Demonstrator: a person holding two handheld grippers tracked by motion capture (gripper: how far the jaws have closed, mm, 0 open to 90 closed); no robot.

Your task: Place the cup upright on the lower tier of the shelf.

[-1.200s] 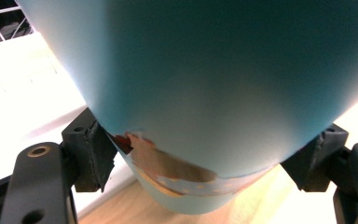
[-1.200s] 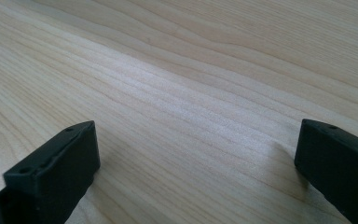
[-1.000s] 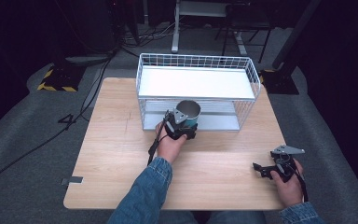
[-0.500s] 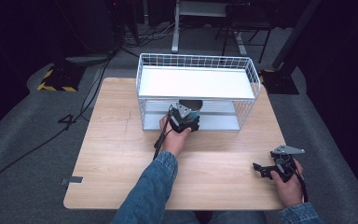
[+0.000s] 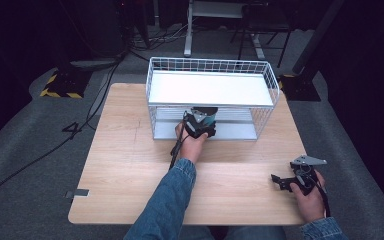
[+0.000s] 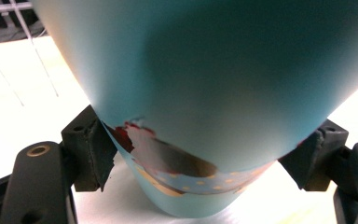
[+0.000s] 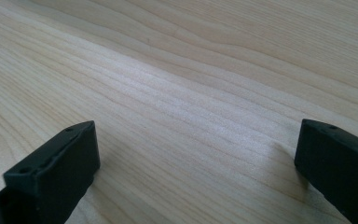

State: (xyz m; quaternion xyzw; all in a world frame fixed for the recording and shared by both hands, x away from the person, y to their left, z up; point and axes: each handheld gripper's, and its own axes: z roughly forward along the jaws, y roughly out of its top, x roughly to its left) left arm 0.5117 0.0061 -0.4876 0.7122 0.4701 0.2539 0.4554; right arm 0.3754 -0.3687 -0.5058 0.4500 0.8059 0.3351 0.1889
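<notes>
So the left gripper (image 5: 198,123) was clamped on a light blue paper cup (image 6: 205,102) with a band of small orange dots and a red-and-white picture near its base. In the left gripper view the cup sat right between the two black pads (image 6: 87,149), one pressing each side of it, so it was a proper grip and not just resting there. From the high view that hand was reaching out to the front of the white wire-mesh rack (image 5: 211,65) with a flat white top shelf, and the cup was tucked in at the opening of the lower level, just under the edge of the top shelf. You could only see a bit of its dark rim above the gripper there. Can't say whether the cup's bottom was touching the lower shelf or hanging just above it.

The right gripper (image 5: 286,181) was well apart from all that, down at the near right corner of the light wooden table (image 5: 125,165), held low over the surface. Its jaws stood wide apart with nothing between them but wood grain in the right gripper view.
</notes>
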